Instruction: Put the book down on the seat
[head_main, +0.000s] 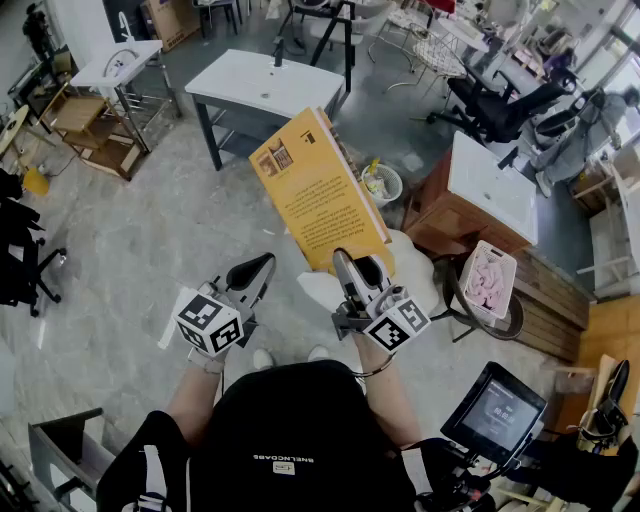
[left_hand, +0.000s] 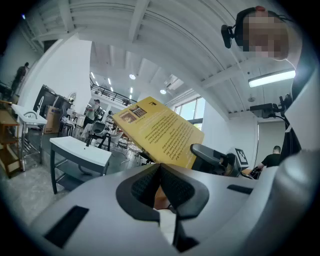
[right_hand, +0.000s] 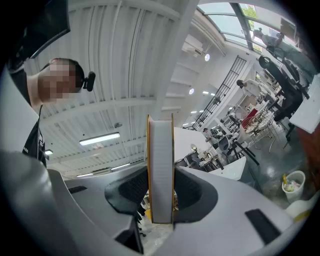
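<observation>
Above the white rounded seat (head_main: 418, 262), the yellow book (head_main: 318, 190) is held tilted in the air. Its top leans toward the far left and its lower edge is clamped in the right gripper (head_main: 358, 268). The right gripper view shows both pads (right_hand: 131, 192) pressed on the 2 covers, with the white page edge upright between them. Left of the seat, the left gripper (head_main: 257, 272) hangs apart from the book, its jaws closed together on nothing. Beyond the seat, a small white bin (head_main: 383, 183) sits on the grey floor (head_main: 170, 230), and farther off stands a white sink-top table (head_main: 265, 85). Right of the seat stands a wooden cabinet (head_main: 440, 215) with a white top. A pink patterned box (head_main: 489, 280) lies near the seat on that same side.
</observation>
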